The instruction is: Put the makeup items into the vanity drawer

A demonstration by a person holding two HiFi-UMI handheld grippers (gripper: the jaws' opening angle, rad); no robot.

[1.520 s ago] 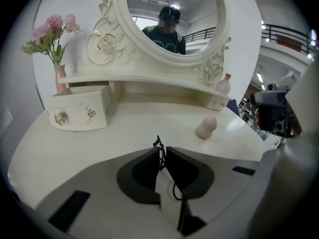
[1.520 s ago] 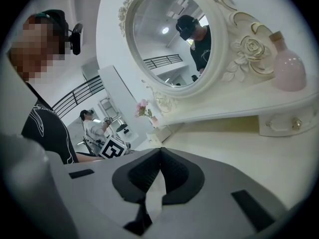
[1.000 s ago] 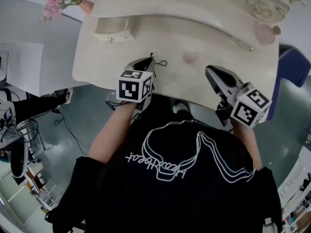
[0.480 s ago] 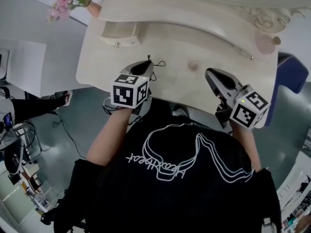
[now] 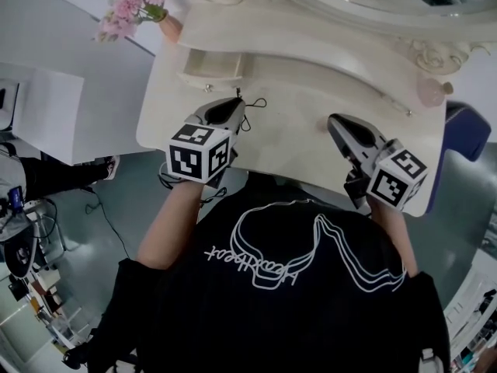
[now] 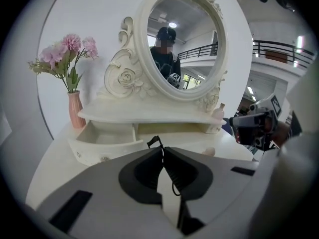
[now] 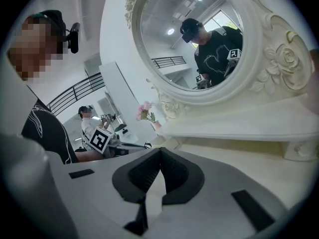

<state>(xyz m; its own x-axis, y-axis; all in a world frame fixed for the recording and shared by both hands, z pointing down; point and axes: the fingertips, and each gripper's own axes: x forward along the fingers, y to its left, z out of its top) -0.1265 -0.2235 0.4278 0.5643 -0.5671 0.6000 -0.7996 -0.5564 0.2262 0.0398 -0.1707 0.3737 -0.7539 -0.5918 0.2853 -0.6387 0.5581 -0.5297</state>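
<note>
Vanity drawer (image 5: 211, 70) juts open by the table (image 5: 295, 142) edge — left gripper (image 5: 235, 104), right gripper (image 5: 335, 121) pressed together.

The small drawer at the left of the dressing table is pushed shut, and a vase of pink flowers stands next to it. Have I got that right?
Not quite: the drawer is pulled open, not shut. The left gripper view looks straight into it. The vase of pink flowers does stand next to it, at the left of the dressing table.
</note>
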